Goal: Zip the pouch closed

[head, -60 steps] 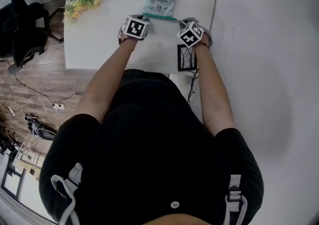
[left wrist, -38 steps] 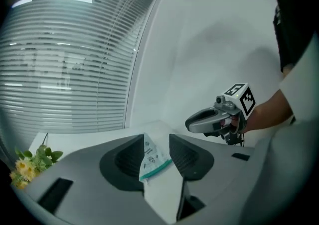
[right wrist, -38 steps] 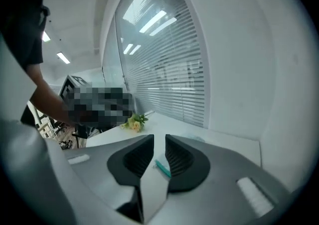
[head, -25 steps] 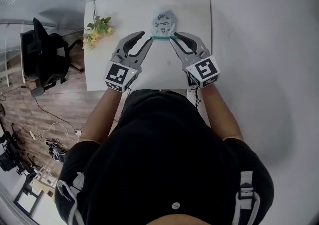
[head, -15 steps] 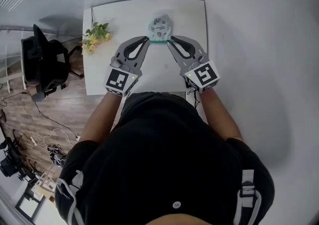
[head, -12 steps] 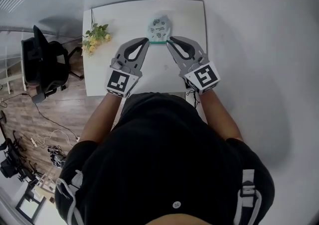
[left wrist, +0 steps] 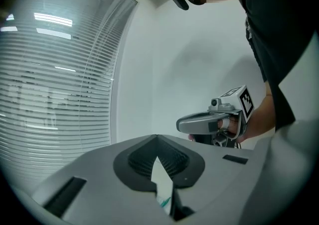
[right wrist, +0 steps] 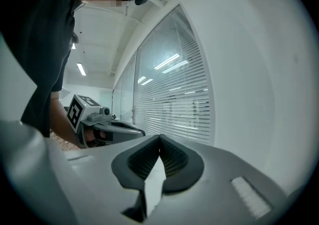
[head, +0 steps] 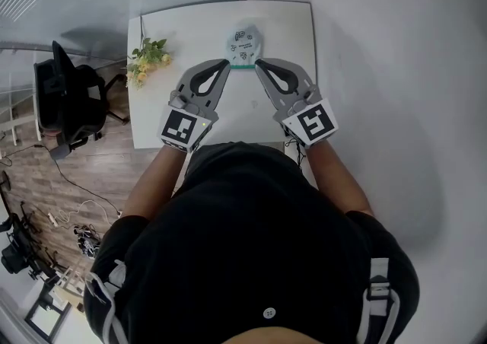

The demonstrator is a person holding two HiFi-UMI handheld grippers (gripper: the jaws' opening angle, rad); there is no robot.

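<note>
In the head view a pale blue printed pouch (head: 244, 42) with a green zipper edge (head: 242, 68) is over the white table (head: 190, 30). My left gripper (head: 227, 66) is shut on the zipper edge's left end. My right gripper (head: 257, 65) is shut on its right end, so the pouch is stretched between them. In the left gripper view the left gripper (left wrist: 157, 138) has its jaws together, with a teal sliver of the zipper edge (left wrist: 163, 201) showing low between them. The right gripper view shows the right gripper (right wrist: 159, 137) with its jaws shut; the pouch is hidden there.
A bunch of yellow flowers (head: 146, 61) lies at the table's left edge. A black chair (head: 65, 99) stands on the wooden floor to the left. A white wall runs along the right. Blinds (left wrist: 55, 84) fill a window behind.
Both grippers' jaws have closed onto the ends of the zipper edge. Both hands have risen a little, and the pouch has come up with them.
</note>
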